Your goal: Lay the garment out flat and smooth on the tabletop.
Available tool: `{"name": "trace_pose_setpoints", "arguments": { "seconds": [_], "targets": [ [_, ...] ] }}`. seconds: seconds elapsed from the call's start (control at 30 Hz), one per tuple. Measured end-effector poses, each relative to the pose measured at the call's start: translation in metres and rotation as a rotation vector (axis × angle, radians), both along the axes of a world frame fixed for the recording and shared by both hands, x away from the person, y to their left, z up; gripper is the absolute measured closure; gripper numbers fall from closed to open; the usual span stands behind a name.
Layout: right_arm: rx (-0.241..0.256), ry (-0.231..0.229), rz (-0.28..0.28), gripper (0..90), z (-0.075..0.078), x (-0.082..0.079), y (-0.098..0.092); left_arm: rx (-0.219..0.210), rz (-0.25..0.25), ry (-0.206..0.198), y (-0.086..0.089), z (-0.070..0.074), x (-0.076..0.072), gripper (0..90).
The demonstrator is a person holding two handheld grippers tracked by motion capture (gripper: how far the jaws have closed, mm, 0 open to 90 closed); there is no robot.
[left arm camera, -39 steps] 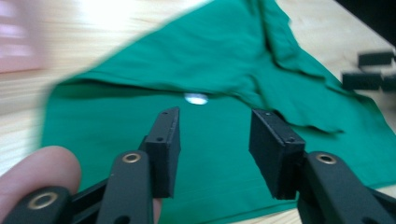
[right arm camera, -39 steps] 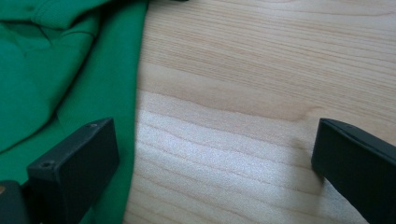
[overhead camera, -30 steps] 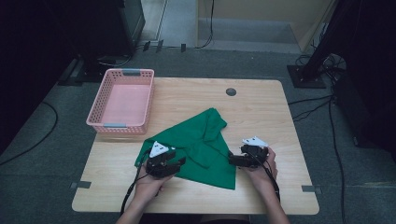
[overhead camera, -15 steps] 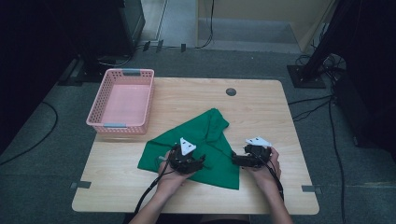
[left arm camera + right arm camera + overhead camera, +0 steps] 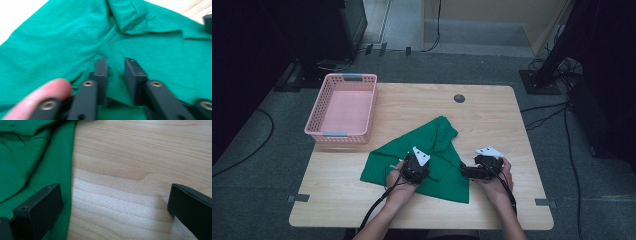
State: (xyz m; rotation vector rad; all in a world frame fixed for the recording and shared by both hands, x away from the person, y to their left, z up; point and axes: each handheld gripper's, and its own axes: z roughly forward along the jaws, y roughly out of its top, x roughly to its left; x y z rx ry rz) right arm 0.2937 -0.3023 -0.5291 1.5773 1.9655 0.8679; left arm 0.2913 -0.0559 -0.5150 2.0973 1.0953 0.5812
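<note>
A green collared shirt lies crumpled on the wooden table, near its front middle. My left gripper rests on the middle of the shirt. In the left gripper view its jaws stand close together, with a puckered fold of the green shirt pinched between them at the left gripper, and a fingertip shows beside them. My right gripper sits at the shirt's right edge. The right gripper is wide open, one jaw over the shirt and the other over bare wood.
A pink plastic basket stands at the table's back left. A round cable hole sits near the back edge. Bare wood stretches to the right of the shirt. Dark floor and cables surround the table.
My left gripper has moved right, from the shirt's left part to its middle. The right gripper has held its place at the shirt's right edge.
</note>
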Motion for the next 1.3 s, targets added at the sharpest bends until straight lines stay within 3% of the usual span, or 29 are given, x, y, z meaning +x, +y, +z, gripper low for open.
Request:
{"name": "trace_pose_setpoints", "arguments": {
  "seconds": [0.1, 0.37, 0.63, 1.1, 1.2, 1.3],
  "targets": [
    [0.000, 0.000, 0.001, 0.0, 0.000, 0.000, 0.000, -0.016, -0.014, 0.003, 0.004, 0.001, 0.001, 88.3],
    [0.001, 0.001, 0.004, 0.0, 0.000, 0.000, -0.003, -0.068, 0.006, -0.021, 0.023, 0.014, 0.002, 89.1],
    [0.001, 0.000, -0.006, 0.0, 0.000, -0.001, -0.015, -0.104, 0.093, -0.042, 0.063, 0.028, 0.014, 88.9],
    [0.004, 0.001, -0.026, 0.0, 0.000, -0.002, -0.038, -0.116, 0.230, -0.042, 0.119, 0.027, 0.031, 89.0],
    [0.004, 0.001, -0.033, 0.0, 0.000, -0.003, -0.040, -0.119, 0.240, -0.046, 0.123, 0.029, 0.034, 86.4],
    [0.003, 0.001, -0.034, 0.0, 0.000, -0.003, -0.040, -0.130, 0.238, -0.067, 0.120, 0.033, 0.032, 74.8]
  ]
}}
